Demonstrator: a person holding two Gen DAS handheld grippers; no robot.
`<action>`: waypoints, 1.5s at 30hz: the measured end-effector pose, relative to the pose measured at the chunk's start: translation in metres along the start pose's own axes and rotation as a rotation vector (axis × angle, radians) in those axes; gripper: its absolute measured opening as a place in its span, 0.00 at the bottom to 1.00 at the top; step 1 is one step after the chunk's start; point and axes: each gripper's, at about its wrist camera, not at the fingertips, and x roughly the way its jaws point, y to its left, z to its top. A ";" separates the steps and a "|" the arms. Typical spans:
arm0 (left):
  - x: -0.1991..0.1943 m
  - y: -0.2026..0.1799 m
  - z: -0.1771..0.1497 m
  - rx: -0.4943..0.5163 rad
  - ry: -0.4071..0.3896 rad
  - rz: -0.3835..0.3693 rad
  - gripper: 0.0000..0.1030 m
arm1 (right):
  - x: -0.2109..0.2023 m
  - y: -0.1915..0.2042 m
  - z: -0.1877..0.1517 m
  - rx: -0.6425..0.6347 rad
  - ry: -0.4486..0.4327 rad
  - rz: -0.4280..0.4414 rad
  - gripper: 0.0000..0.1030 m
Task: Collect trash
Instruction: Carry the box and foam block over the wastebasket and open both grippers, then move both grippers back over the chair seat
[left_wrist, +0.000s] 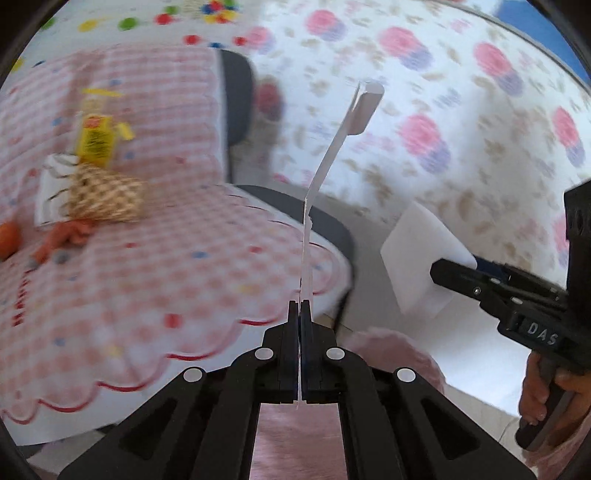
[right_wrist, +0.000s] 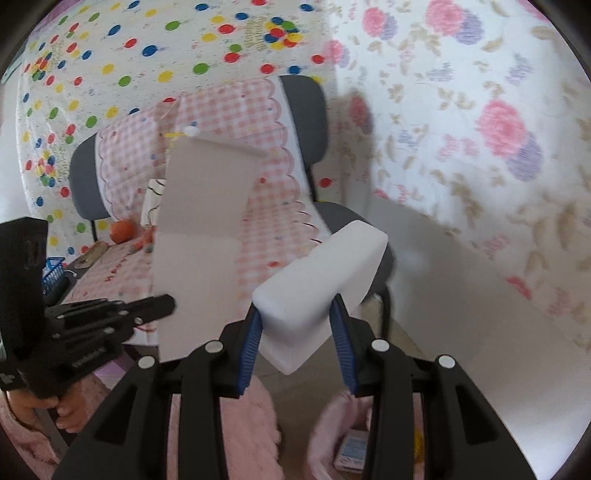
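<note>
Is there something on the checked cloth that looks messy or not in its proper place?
Yes. A small untidy heap lies on the pink checked cloth: a yellow package, a woven straw-coloured piece and orange scraps, overlapping one another. Blur hides what exactly they are.

The left gripper (left_wrist: 299, 308) had its fingers (left_wrist: 293, 321) pressed together on a thin white sheet (left_wrist: 325, 162). The right gripper (right_wrist: 297, 332) clamped a white foam block (right_wrist: 321, 273), apparently firmly, its handle held in a hand (left_wrist: 537, 391).
</note>
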 end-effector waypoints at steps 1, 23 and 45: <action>0.004 -0.009 -0.002 0.012 0.005 -0.022 0.01 | -0.005 -0.004 -0.004 0.001 0.000 -0.018 0.36; 0.109 -0.098 -0.030 0.126 0.234 -0.221 0.01 | 0.005 -0.099 -0.102 0.166 0.167 -0.184 0.38; 0.030 -0.022 -0.008 0.071 0.083 0.037 0.45 | -0.032 -0.058 -0.029 0.111 -0.016 -0.115 0.50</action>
